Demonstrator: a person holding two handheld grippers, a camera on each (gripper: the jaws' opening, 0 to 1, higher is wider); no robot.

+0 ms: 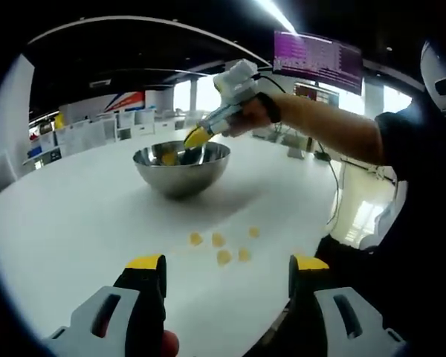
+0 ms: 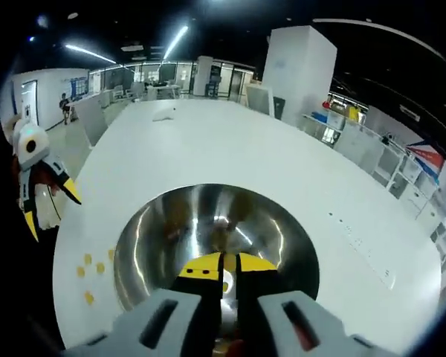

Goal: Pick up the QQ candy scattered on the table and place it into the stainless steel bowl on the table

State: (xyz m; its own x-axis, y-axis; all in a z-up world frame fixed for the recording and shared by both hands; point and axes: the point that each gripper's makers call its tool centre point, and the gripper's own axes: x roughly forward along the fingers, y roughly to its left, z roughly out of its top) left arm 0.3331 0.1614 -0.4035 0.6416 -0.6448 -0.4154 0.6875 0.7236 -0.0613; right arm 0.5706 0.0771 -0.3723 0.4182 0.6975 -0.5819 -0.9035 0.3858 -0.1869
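Hovering over the stainless steel bowl (image 2: 215,245), the right gripper (image 2: 228,266) has its yellow-tipped jaws drawn nearly together, with a thin slot left between them. A small yellowish fleck sits in that slot, but whether it is a candy held there or one lying on the bowl floor cannot be told. In the left gripper view the same gripper (image 1: 197,137) reaches in from the right, held in a person's hand (image 1: 247,119), its tips pointing down and to the left at the bowl's (image 1: 182,167) far rim.

The left gripper (image 1: 227,268) stands with its jaws spread wide apart and nothing between them, low over the near part of the white desk (image 1: 82,216). It also shows at the far left edge of the right gripper view (image 2: 52,204), tips apart and aimed downward.

The bowl is round, polished and upright on the desk (image 2: 282,149); in the left gripper view at least one yellow piece lies inside it, near the left wall.

Five QQ candies (image 1: 221,247) lie scattered on the desk between the bowl and the left jaws, apart from the bowl and from one another. In the right gripper view they (image 2: 89,271) sit just left of the bowl. They are small rounded lumps with no long axis that I can make out.
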